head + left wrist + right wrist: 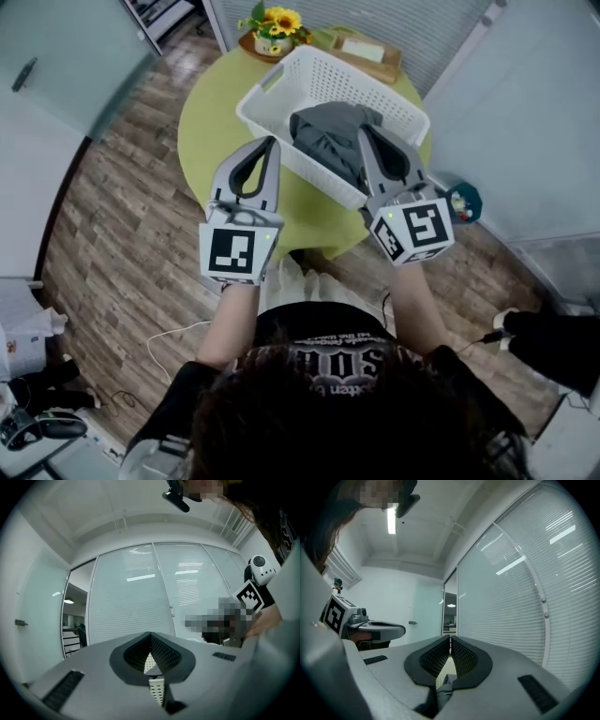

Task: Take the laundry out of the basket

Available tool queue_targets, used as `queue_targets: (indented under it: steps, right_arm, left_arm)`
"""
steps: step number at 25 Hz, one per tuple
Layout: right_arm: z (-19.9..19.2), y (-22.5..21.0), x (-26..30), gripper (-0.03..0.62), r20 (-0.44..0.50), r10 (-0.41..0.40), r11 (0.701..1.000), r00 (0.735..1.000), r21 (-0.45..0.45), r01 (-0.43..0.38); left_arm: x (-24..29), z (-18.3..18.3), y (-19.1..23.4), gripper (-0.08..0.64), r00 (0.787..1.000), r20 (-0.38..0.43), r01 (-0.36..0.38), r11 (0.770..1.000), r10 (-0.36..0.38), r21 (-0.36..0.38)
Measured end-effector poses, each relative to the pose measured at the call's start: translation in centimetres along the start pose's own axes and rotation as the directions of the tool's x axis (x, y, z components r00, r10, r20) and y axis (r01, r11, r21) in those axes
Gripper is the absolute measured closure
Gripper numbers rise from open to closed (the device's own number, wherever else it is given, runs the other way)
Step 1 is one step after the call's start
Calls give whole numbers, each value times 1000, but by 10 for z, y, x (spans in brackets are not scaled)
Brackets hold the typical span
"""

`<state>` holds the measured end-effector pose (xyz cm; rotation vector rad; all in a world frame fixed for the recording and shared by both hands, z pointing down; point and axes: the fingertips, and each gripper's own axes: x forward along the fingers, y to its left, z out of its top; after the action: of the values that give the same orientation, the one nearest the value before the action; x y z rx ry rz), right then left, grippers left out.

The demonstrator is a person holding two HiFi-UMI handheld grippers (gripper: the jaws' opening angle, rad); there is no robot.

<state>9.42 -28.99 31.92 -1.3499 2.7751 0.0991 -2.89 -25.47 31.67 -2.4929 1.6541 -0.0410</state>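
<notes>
1. The left hand-held gripper [150, 637] points at the far wall. Its jaws meet at the tips with nothing pinched there.
2. A white perforated basket wall [157, 691] shows through the gap below the tips.
3. Slatted window blinds [140, 602] fill the background, with a glass door [42, 620] at left.
4. At right are a marker cube [249, 598] and a person's hand [268, 619].

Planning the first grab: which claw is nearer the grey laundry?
Right. The right claw overlaps the grey laundry inside the basket; the left claw sits at the basket's near rim, short of it.

Sunflowers [278, 21] sit on round green table [208, 122].
</notes>
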Motion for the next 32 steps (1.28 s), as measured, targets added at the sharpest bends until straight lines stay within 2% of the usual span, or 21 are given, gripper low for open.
queue_targets:
  steps: [13,19,27,32]
  right_arm:
    - [-34,-33,59,561,-105,-36,999,994,-1,37]
    - [-47,-44,84,555,-167,-11,1000,986,-16,8]
    - [-86,-51,106,423,-270,14,1000,963,3,-14]
    - [-120,-51,114,306,-366,46,999,929,15,-44]
  left_arm:
    - [63,-11,35,561,997,6,80,997,-80,-13]
    - [82,-9,47,561,995,19,99,995,-99,-12]
    - [102,-11,64,561,994,23,106,994,-105,-20]
    - [112,-12,71,561,994,26,108,994,-107,-23]
